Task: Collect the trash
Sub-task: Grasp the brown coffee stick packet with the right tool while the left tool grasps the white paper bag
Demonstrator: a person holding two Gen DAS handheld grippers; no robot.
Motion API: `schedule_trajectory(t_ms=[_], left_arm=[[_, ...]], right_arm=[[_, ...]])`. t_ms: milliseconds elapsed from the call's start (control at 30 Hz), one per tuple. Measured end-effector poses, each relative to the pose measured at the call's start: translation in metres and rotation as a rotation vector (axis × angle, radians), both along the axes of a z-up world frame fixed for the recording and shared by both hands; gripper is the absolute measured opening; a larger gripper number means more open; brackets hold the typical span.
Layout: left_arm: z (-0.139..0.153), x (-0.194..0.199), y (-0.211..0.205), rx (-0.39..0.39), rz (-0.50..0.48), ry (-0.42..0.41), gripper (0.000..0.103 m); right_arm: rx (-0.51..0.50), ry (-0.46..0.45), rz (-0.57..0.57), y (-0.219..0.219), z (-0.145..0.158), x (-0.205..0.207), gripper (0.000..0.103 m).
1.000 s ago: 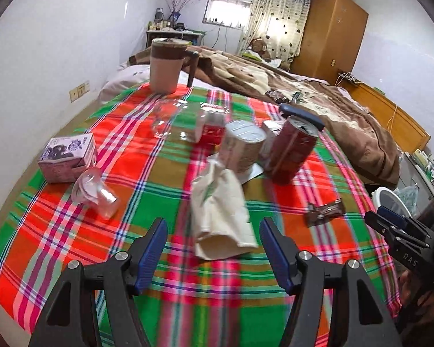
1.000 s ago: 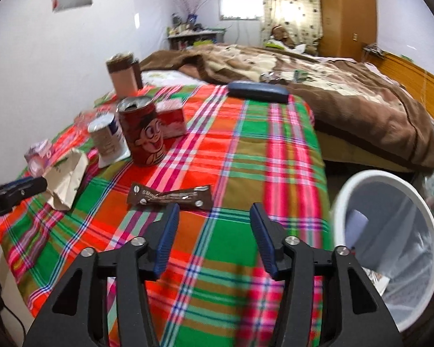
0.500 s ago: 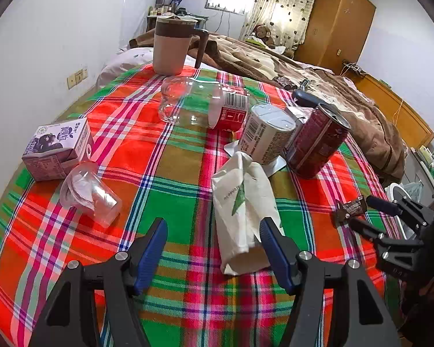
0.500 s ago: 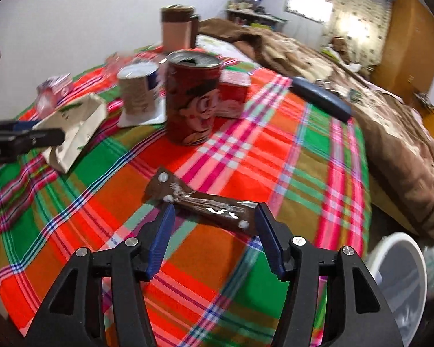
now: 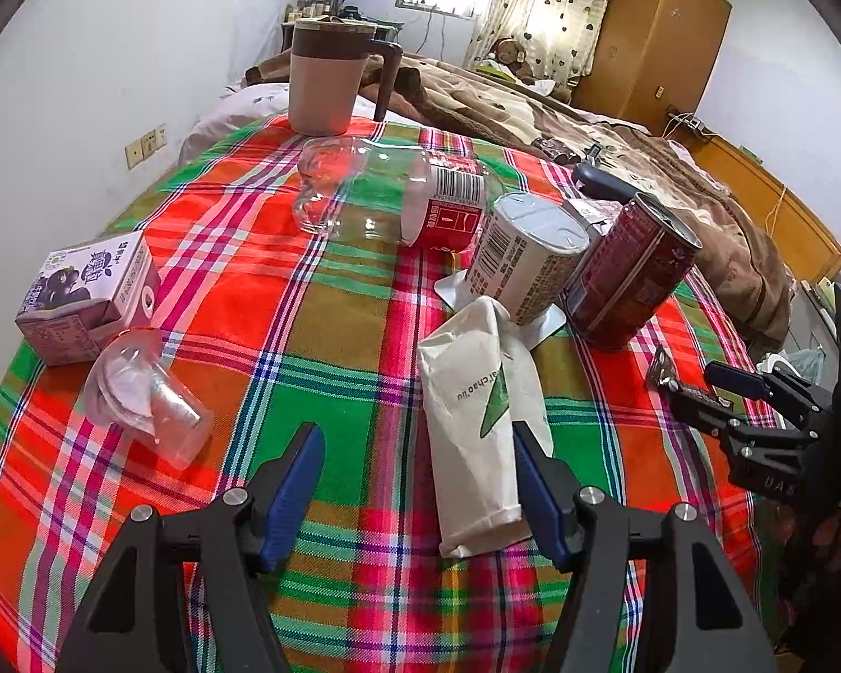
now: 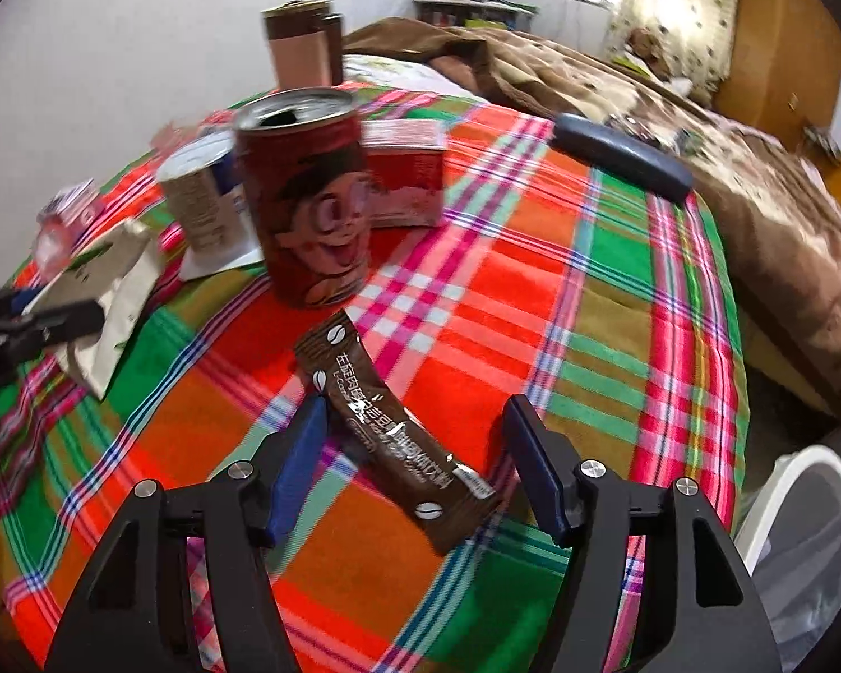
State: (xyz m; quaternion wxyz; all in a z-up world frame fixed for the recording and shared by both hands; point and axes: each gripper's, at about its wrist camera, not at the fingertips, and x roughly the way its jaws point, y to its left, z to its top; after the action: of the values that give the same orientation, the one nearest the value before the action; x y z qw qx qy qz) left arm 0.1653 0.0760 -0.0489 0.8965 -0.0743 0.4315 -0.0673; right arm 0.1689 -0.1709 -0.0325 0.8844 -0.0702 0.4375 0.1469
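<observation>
Left wrist view: left gripper [image 5: 417, 468], black frame with blue pads, jaws standing apart and gripping nothing; a flattened white paper cup with green print [image 5: 476, 432] lay on its side between the pads, close to the right-hand pad, contact not discernible. Surface: a table under a red, green and orange plaid cloth [image 5: 241, 303]. Left of the gripper, a crumpled clear plastic cup [image 5: 140, 398] lay on its side, just beside a purple-and-white drink carton [image 5: 87, 297]. Beyond the paper cup, a white cylindrical tub with a barcode [image 5: 524, 261] stood on a white foil lid, next to a dark red drink can [image 5: 631, 275]. Further back, a clear plastic bottle with a red label [image 5: 387, 196] lay on its side; a beige jug with a brown lid and handle [image 5: 331, 78] stood at the far edge. At the right edge, the right gripper [image 5: 717, 398] was over a brown sachet. Right wrist view: right gripper [image 6: 415, 465], jaws having just been opening, wide apart and clamping nothing; a brown coffee sachet with white lettering [image 6: 392, 426] lay flat on the cloth, diagonally between the pads. The open-topped red can with a cartoon face [image 6: 308, 196] stood beyond it. A white waste bin [image 6: 796, 549] stood off the table at lower right.
</observation>
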Motion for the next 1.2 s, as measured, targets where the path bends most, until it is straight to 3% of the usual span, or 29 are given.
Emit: schedule_trajectory(t_ms=[100,233,300,367,600,1200], left_arm=[[-0.001,0.001,0.000,-0.002,0.001,-0.003,0.066],[-0.002,0.001,-0.001,-0.013,-0.002,-0.008,0.066],[-0.002,0.001,-0.001,-0.018,-0.003,-0.009,0.064],[-0.002,0.000,-0.003,-0.017,-0.010,-0.012,0.057],[-0.001,-0.001,-0.014,-0.034,-0.062,-0.021,0.027],[0.013,-0.013,-0.026,-0.026,-0.075,-0.067,0.022]], right_arm=[[0.023,0.005,-0.032,-0.005,-0.001,0.001,0.064],[0.026,0.001,-0.064,-0.010,-0.001,0.005,0.040],[0.036,0.002,-0.075,-0.011,-0.001,0.004,0.033],[0.044,0.003,-0.082,-0.013,-0.001,0.005,0.022],[0.073,0.008,-0.107,-0.017,-0.002,0.003,0.021],[0.158,-0.024,-0.129,-0.023,0.002,-0.009,0.020]])
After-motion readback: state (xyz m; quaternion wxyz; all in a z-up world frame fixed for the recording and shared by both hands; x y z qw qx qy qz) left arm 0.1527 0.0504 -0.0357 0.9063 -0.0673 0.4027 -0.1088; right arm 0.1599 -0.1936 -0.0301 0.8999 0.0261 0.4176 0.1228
